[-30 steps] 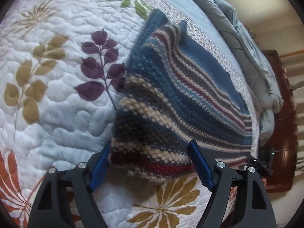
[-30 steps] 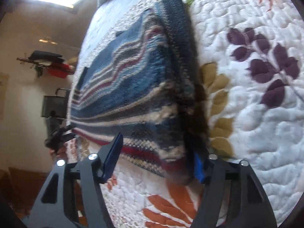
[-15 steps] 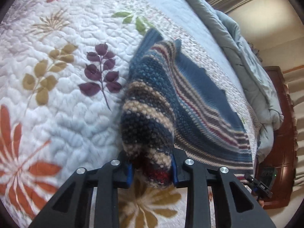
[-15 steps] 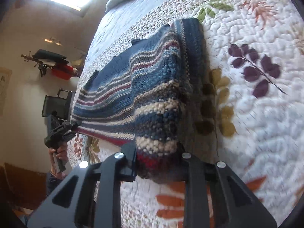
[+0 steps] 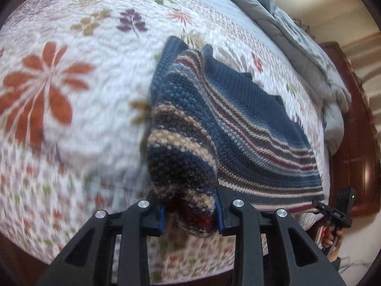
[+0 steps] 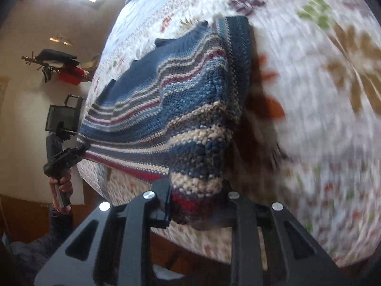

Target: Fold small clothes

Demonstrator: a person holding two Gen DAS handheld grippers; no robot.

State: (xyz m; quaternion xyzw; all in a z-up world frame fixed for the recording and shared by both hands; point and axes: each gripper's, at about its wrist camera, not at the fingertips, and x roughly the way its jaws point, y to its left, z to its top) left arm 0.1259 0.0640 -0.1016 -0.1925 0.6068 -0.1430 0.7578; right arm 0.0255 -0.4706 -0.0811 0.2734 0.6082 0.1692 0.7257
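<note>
- Left wrist view, 6 o'clock: left gripper [image 5: 190, 217] clenched on a bunched corner of the striped knit sweater [image 5: 228, 128]. Blue pads press the red-and-cream hem from both sides.
- Its jaws closed in within the last second; the knit is pinched between them.
- Sweater runs from the jaws up toward 12 o'clock and fans out toward 3 o'clock. Pinched corner is raised off the floral quilt [image 5: 71, 109]; the navy part lies on the quilt.
- Same view, 1 to 3 o'clock: grey duvet [image 5: 309, 54] heaped along the far edge of the bed.
- Same view, 4 o'clock: the other gripper at the sweater's far hem corner, a hand below it.
- Right wrist view, 6 o'clock: right gripper [image 6: 197, 205] grasping the opposite hem corner; jaws also drew shut in the last second, knit between them.
- Hem hangs taut toward 9 o'clock, where the left gripper holds it.
- Quilt background blurred.
</note>
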